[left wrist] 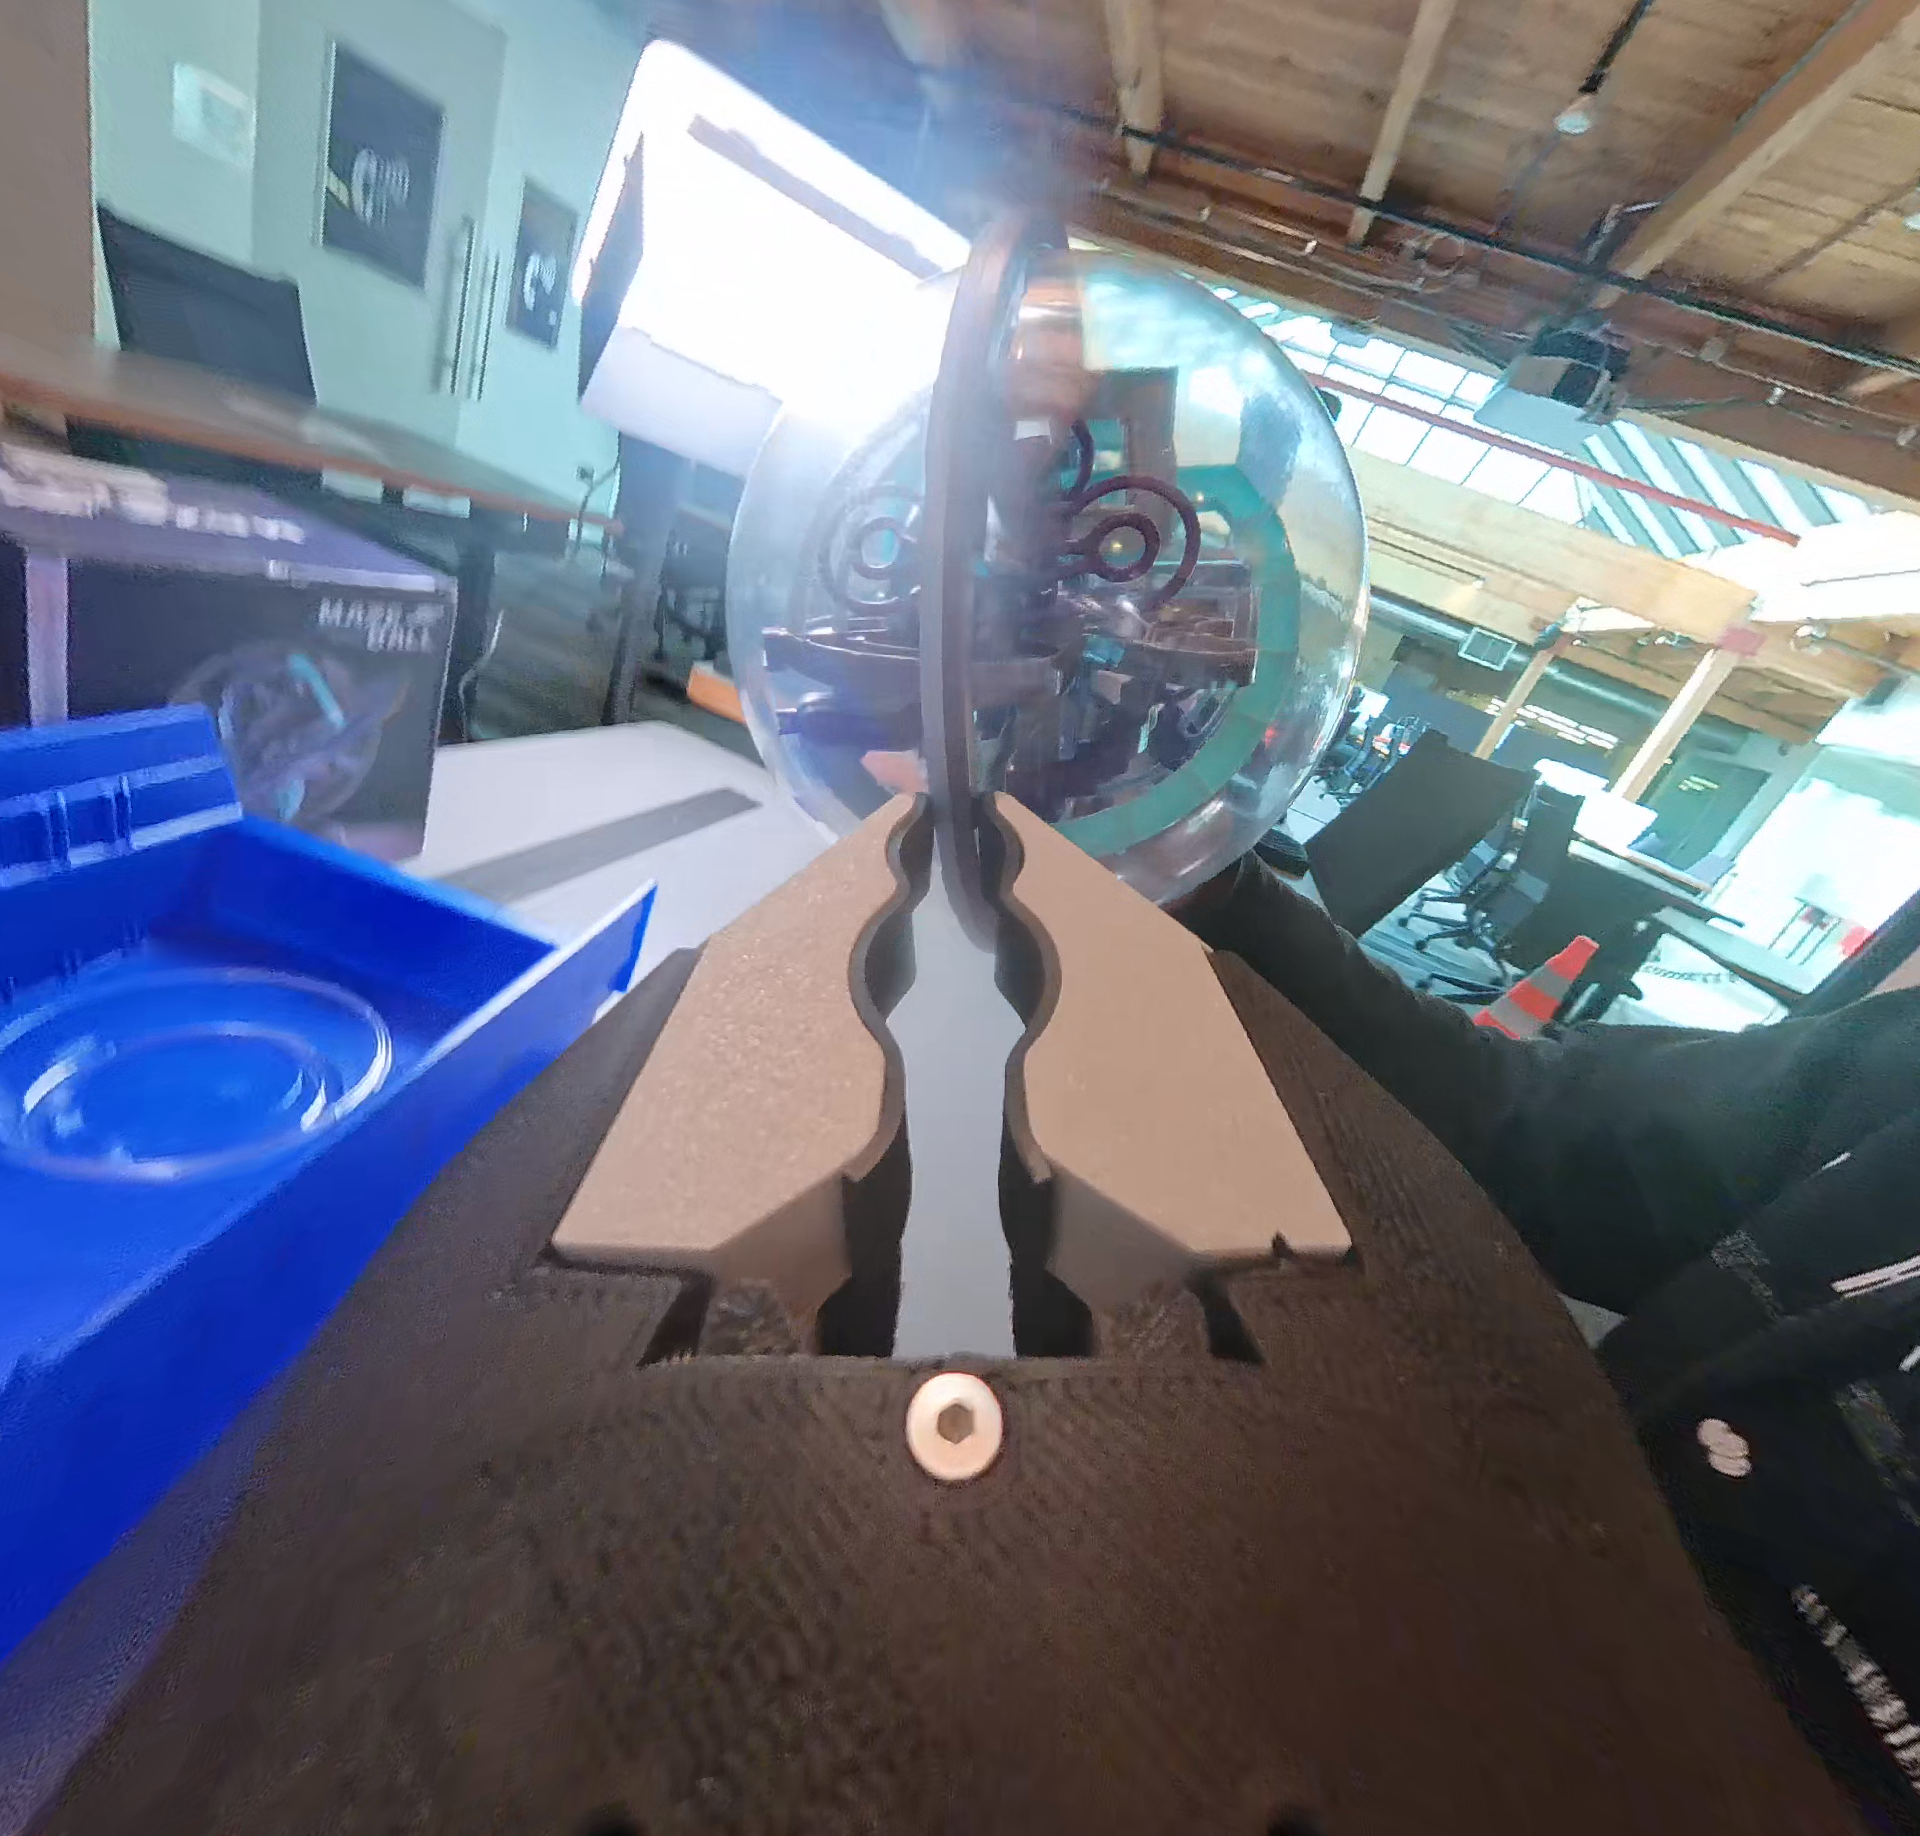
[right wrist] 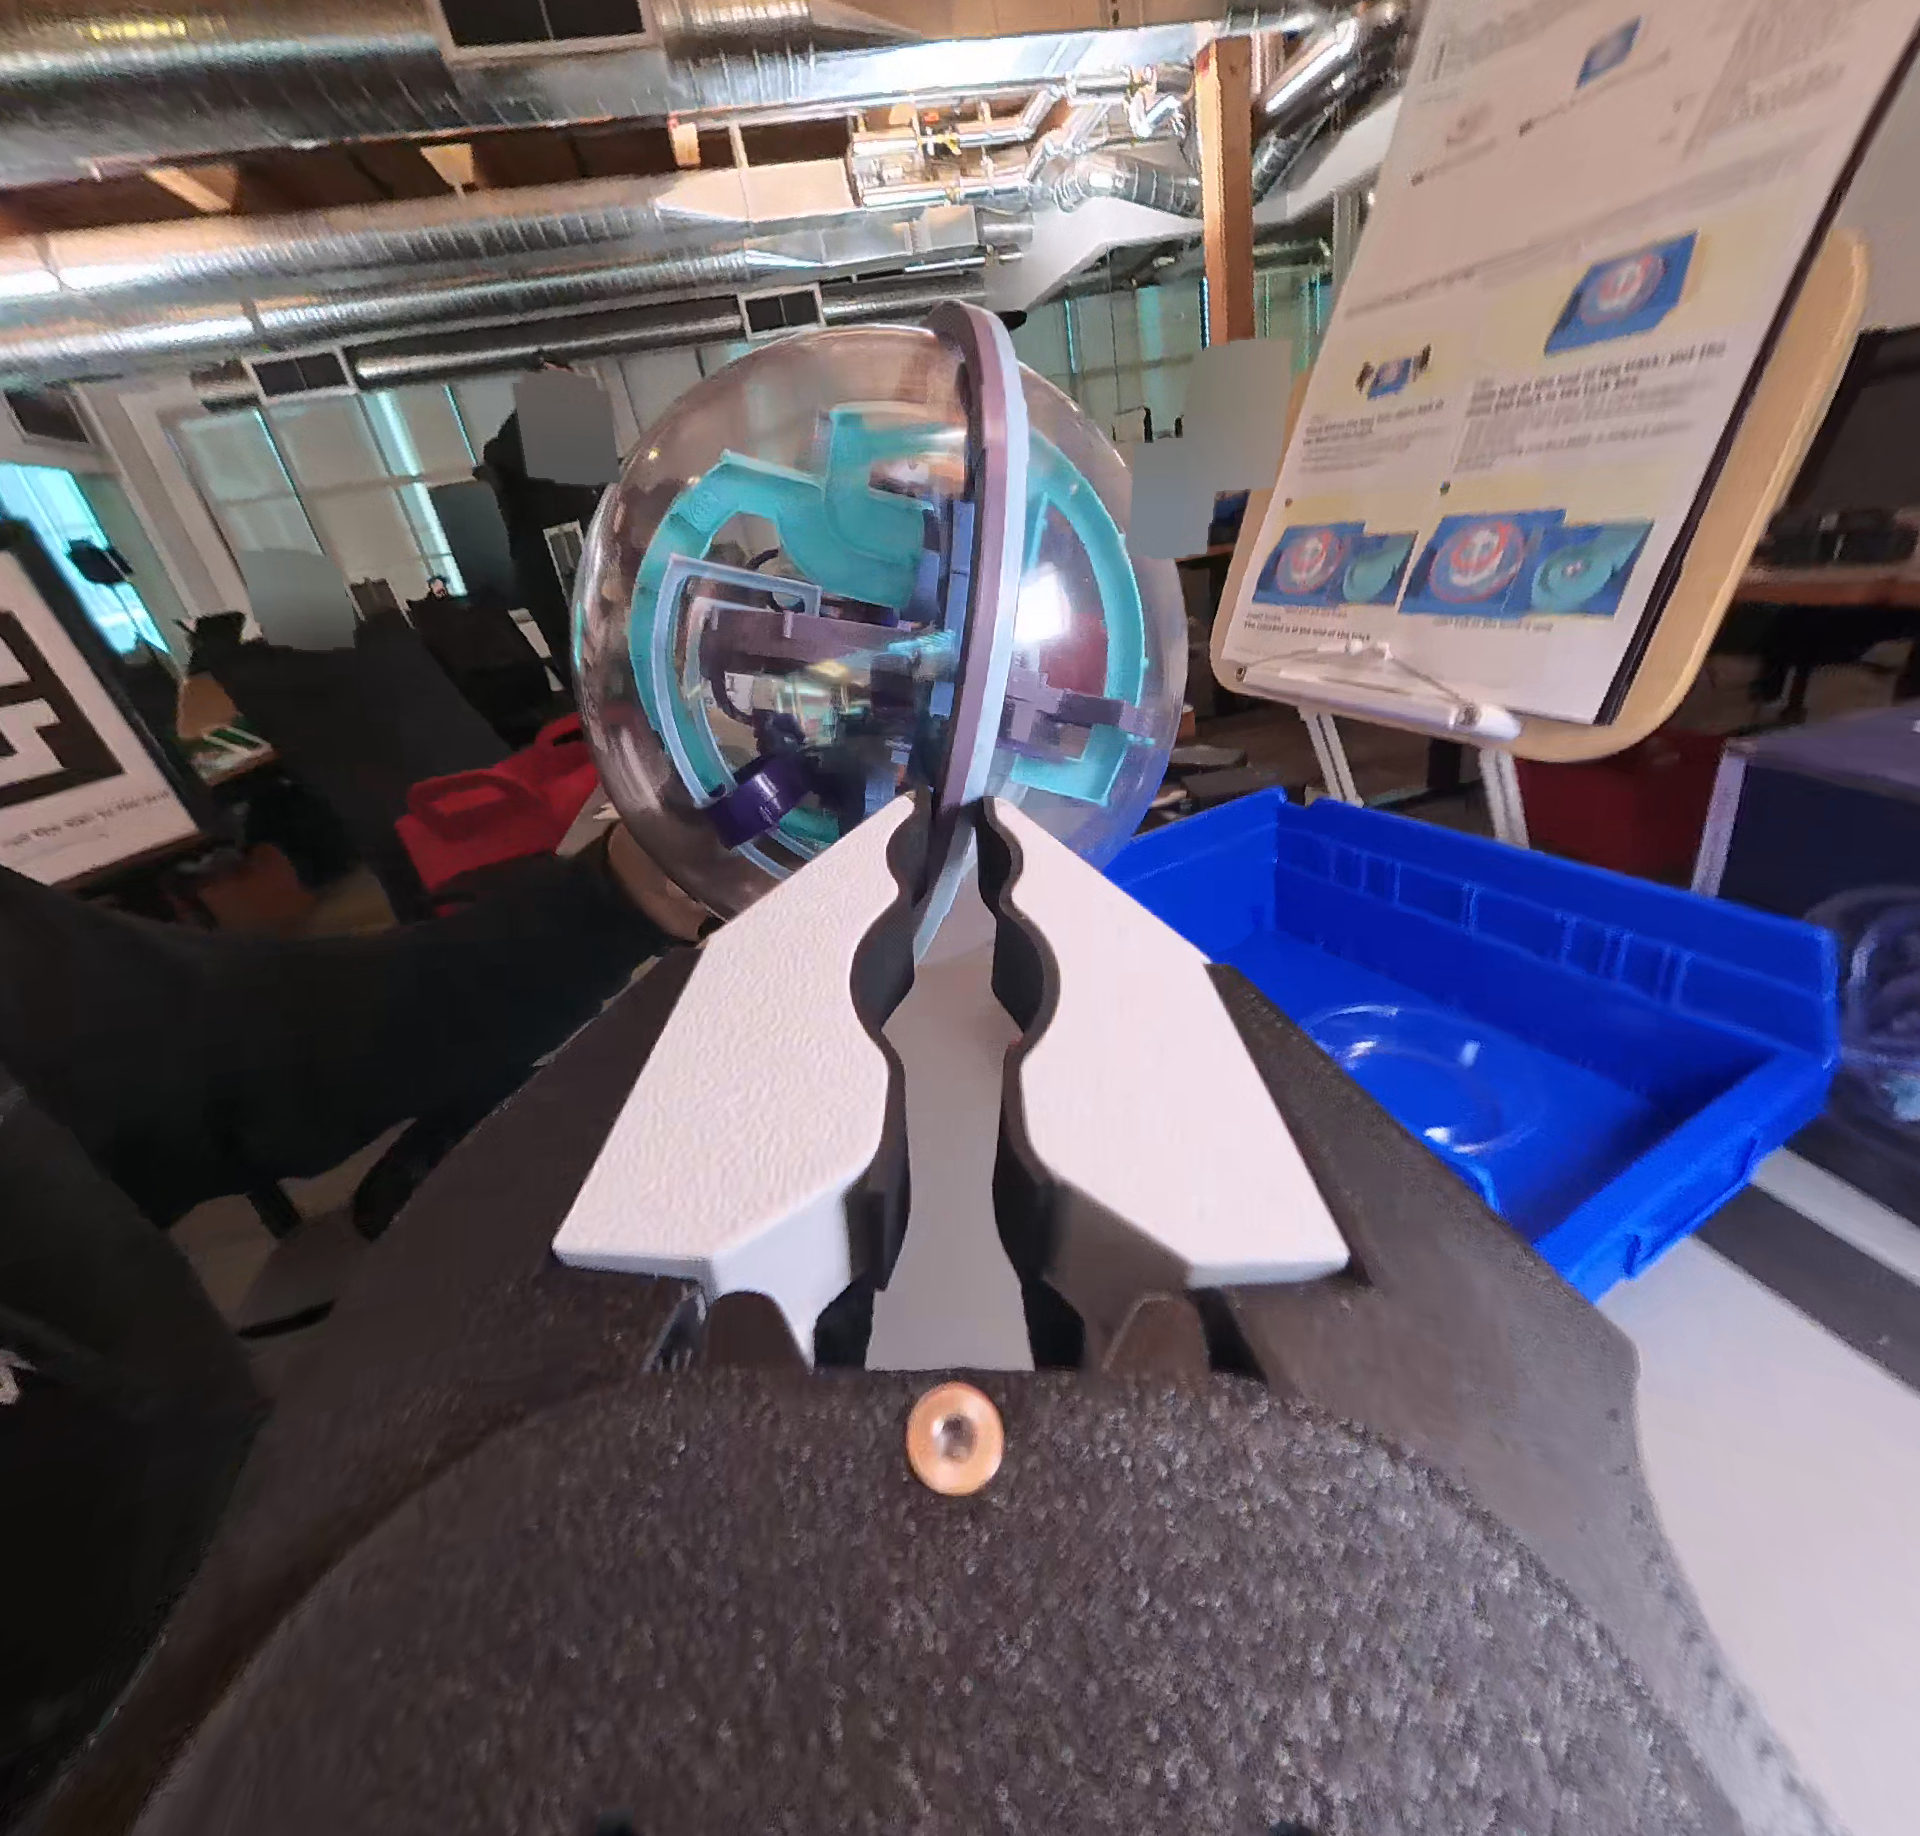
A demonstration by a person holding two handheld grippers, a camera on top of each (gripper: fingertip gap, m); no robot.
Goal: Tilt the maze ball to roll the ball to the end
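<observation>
Daylight from the far windows shines straight through the maze ball (right wrist: 883, 612), a clear hard sphere lifted off the white table (left wrist: 582, 810) and carried between the two handheld grippers, above and beside the blue bin (right wrist: 1475, 955) with its round clear stand in the bottom. Teal and purple tracks fill the shell. It looks light and rigid, but the smooth plastic dome would be slippery and could crack if dropped, so the sensible handle is the dark flat rim (right wrist: 982, 560) that runs around the sphere's middle. That is where both tools have it: the left gripper (left wrist: 951, 830) is pinching the rim edge between its nearly closed fingertips, and the right gripper (right wrist: 951, 830) is pinching the same rim from the opposite side. With such thin purchase, I'd judge that tilts should be slow and matched, or the rim may twist out. The small rolling ball inside I cannot pick out.
</observation>
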